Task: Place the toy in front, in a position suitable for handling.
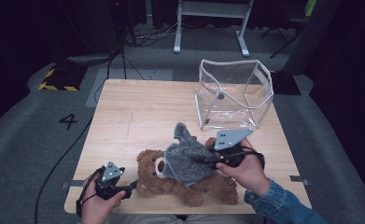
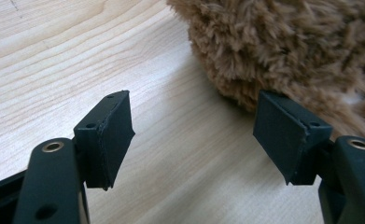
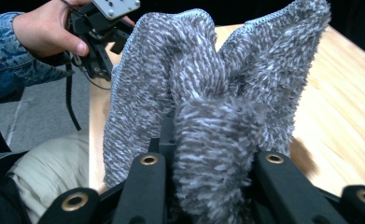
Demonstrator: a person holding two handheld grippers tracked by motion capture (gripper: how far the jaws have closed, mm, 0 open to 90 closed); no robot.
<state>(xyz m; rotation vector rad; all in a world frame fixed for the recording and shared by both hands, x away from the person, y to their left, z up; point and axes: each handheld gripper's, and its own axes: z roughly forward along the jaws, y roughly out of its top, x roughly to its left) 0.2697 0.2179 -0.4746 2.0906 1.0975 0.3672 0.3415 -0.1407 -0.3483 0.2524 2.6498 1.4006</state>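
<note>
A brown teddy bear (image 1: 148, 173) lies on its back near the front edge of the wooden table (image 1: 138, 112). My right gripper (image 1: 203, 159) is shut on a grey knitted garment (image 1: 186, 157), holding it lifted over the bear's chest and face. In the right gripper view the bunched knit (image 3: 208, 84) is pinched between the jaws of the right gripper (image 3: 213, 154) and hides the pads. My left gripper (image 1: 132, 185) rests low at the front left, by the bear's head. It stands open (image 2: 194, 126) with bare wood between its pads, and brown fur (image 2: 287, 51) lies just past the right pad.
A clear plastic zip bag (image 1: 234, 93) stands open at the table's back right. A cable trails off the table's left side to the grey floor. The person's left hand (image 3: 45, 32) in a denim sleeve is seen beyond the garment.
</note>
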